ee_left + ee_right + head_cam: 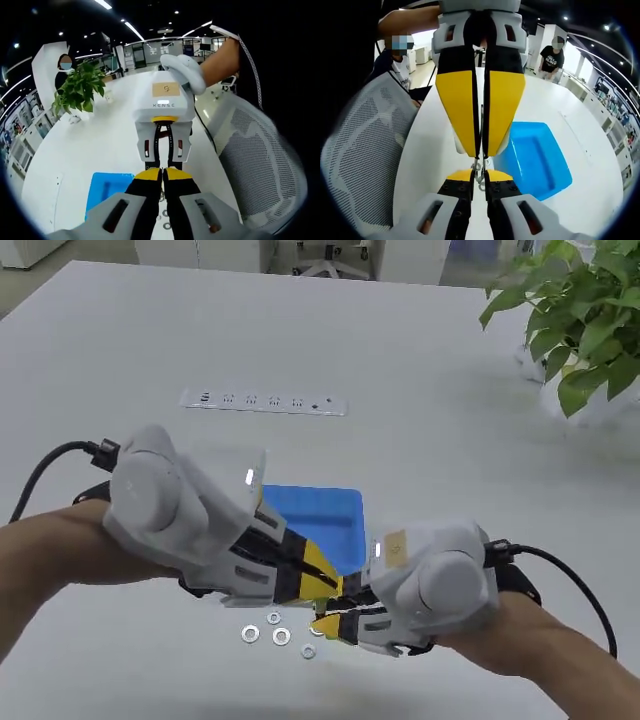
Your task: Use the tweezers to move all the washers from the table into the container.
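Looking down in the head view, two hand-held grippers meet tip to tip over a white table [420,420], the left gripper [325,582] reaching in from the left and the right gripper [330,625] from the right; what sits between their yellow tips is too small to tell here. Several small washers [281,637] lie on the table just beside the tips, on the person's side, and the blue container [322,522] sits just beyond the tips. In the left gripper view, its own jaws are drawn to a thin seam, and a slim metal strip, apparently the tweezers [161,150], runs from that seam into the facing right gripper's jaws; the container [102,192] lies left of the jaws. In the right gripper view, its own jaws are closed on the tweezers [479,172], the left gripper's jaws face it, seemingly pinched on the same strip, and the container [535,160] lies right of the tips. The step in hand looks like settling the hold on the tweezers. Doing it well probably means one gripper holding firm while the other resets, leaving the points free and aimed down at the nearest washer; flat washers likely slip, so pinch across a rim.
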Tool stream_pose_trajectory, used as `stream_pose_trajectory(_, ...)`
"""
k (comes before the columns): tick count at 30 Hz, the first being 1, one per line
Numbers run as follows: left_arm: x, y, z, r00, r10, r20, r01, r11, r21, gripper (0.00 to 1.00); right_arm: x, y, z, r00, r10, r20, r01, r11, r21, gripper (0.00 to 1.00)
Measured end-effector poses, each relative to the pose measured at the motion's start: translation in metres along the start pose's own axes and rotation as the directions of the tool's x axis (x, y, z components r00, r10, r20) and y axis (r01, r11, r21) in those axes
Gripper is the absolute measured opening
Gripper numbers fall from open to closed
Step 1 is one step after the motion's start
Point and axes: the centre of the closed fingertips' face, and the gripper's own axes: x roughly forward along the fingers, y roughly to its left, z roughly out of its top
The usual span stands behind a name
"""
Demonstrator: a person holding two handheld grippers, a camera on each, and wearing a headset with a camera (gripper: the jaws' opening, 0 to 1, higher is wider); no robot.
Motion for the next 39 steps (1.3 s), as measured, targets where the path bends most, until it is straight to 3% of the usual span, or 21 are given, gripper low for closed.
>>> stream_pose_trajectory(23, -0.009, 0.042, 0.003, 0.9981, 0.061, 0.003, -0.061, 0.997, 0.038, 0.05, 0.0, -0.049, 0.01, 0.9977, -0.062, 0.026, 0.063, 0.998, -0.029, 0.1)
stream_pose_trajectory(39, -0.006, 0.072, -0.017, 0.9952, 0.098, -0.006, -0.097, 0.995, 0.025, 0.05, 0.018, -0.081, 0.003, 0.9964, -0.082, 0.022, 0.083, 0.996, -0.029, 0.11)
